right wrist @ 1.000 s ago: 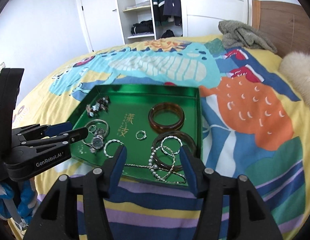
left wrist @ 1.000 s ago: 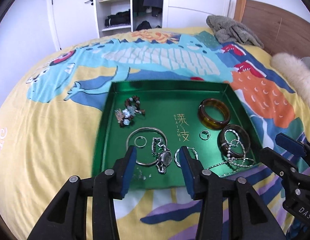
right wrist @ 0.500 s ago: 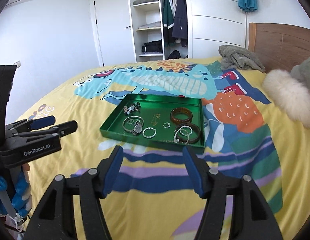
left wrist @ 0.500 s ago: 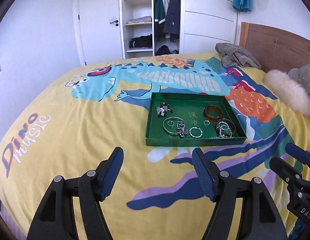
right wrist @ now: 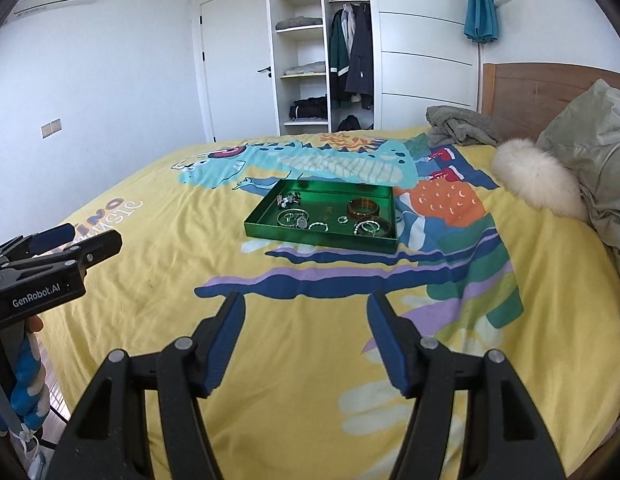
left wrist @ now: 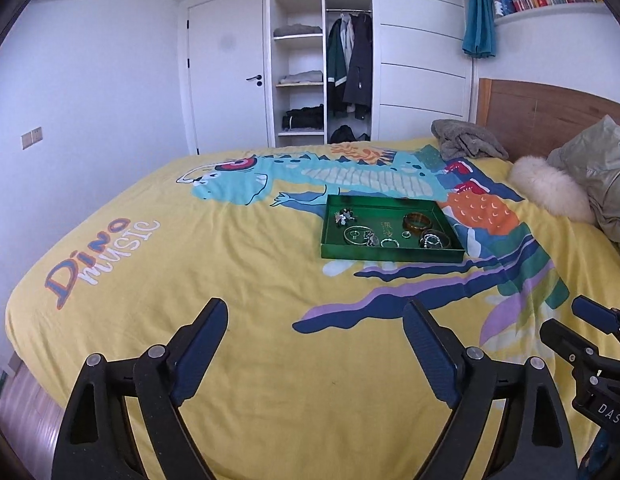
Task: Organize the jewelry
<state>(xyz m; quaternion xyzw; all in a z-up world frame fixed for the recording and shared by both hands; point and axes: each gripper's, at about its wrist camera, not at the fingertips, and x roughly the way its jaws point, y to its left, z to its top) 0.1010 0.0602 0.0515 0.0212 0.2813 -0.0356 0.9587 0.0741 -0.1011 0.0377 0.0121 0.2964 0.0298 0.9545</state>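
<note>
Left wrist view: the left gripper [left wrist: 314, 322] hangs over the near part of a bed with a yellow dinosaur bedspread [left wrist: 230, 264]; its jaws stand wide apart, having just been opening, and only bare cloth shows between them. The green tray [left wrist: 391, 255] lies on the bedspread well beyond the fingertips, toward the headboard [left wrist: 549, 116] side of the bed. In the tray lie a beaded piece [left wrist: 343, 217] at its far left corner, an amber bangle [left wrist: 417, 222] toward its far right corner, a dark bangle with silver chains [left wrist: 435, 239] at its near right corner, a silver bangle with a watch [left wrist: 361, 236] near its front edge, and 2 small rings whose details are too small to tell. The right gripper [left wrist: 585, 328] shows at the right edge of this view.

In the right wrist view, the right gripper [right wrist: 305, 311] also has its jaws parted over the bedspread [right wrist: 190, 264], with nothing between them, and the tray [right wrist: 321, 236] sits well ahead of it. The left gripper [right wrist: 62, 246] appears at the left edge. A grey garment [right wrist: 455, 126], a white fluffy cushion [right wrist: 535, 184] and a pale green jacket [right wrist: 589, 148] lie near the headboard. An open wardrobe [right wrist: 321, 60] stands beyond the bed.
</note>
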